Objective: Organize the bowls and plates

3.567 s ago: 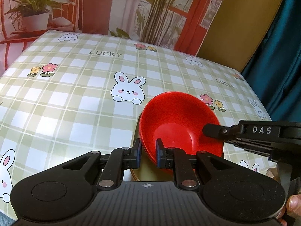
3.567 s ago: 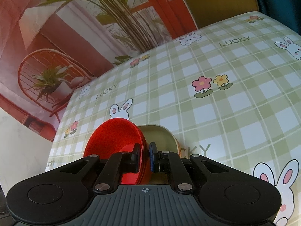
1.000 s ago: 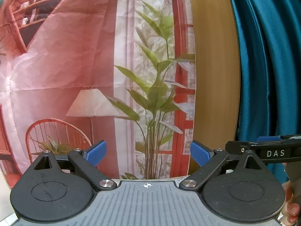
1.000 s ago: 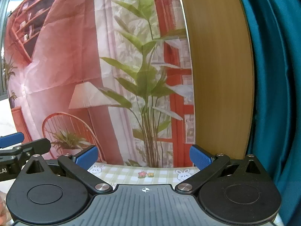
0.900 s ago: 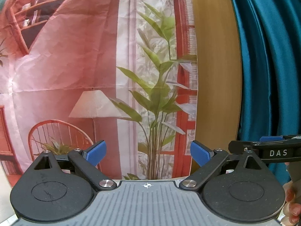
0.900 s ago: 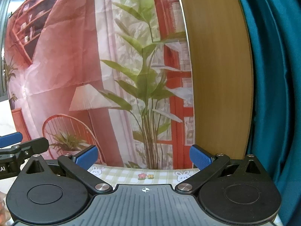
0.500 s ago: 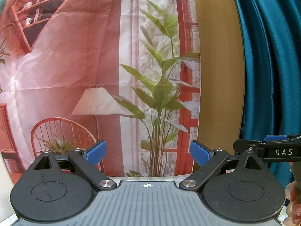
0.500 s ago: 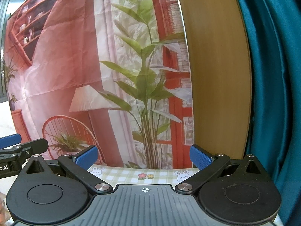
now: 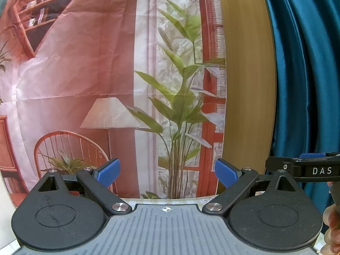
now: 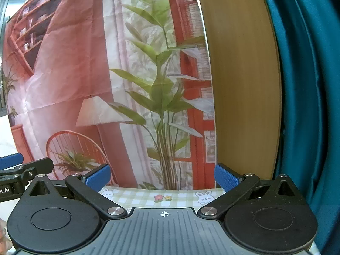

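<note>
No plate or bowl is in view. My left gripper (image 9: 167, 173) is open and empty, raised and pointing at the printed backdrop. My right gripper (image 10: 162, 177) is open and empty too, held level beside it. In the left wrist view the right gripper (image 9: 306, 165) shows at the right edge. In the right wrist view the left gripper (image 10: 23, 167) shows at the left edge. Only the far strip of the checked tablecloth (image 10: 178, 197) shows, low between the right gripper's fingers.
A printed backdrop (image 9: 102, 68) with a lamp, chair and plant hangs behind the table. A wooden panel (image 10: 244, 80) stands to its right, and a teal curtain (image 10: 308, 106) beyond that.
Since 3.6 s ago both grippers let go of the red bowl, opened and lifted away from the table. Over the last second both views drifted only slightly.
</note>
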`<state>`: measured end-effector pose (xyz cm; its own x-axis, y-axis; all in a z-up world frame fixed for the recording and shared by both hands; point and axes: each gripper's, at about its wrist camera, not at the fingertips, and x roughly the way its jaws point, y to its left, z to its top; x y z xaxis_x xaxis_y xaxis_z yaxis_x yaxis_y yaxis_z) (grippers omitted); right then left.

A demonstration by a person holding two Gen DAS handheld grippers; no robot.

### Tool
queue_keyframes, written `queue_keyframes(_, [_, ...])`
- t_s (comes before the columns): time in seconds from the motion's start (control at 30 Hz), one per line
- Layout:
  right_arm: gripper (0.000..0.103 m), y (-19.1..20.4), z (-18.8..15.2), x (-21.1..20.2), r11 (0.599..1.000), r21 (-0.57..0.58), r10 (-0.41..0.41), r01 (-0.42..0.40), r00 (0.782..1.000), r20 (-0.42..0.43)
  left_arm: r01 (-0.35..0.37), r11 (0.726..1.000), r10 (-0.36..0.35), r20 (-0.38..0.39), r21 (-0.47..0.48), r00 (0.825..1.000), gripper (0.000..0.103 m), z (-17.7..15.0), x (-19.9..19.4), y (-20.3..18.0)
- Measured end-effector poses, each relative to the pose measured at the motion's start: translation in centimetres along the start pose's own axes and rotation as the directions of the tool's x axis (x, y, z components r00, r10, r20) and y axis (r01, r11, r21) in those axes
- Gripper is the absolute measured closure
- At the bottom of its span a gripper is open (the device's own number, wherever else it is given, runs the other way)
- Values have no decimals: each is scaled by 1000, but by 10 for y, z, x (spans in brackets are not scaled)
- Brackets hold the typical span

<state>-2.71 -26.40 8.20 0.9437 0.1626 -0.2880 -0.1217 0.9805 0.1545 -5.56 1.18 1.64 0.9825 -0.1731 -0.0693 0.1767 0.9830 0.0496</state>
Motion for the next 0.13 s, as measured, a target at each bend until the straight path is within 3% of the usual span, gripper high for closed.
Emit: queue_keyframes(0.13, [0,-1,0,0,1000,2,-2,2,1000,-2,2,1000,-2,1,7,1000,6,-1,0,-2])
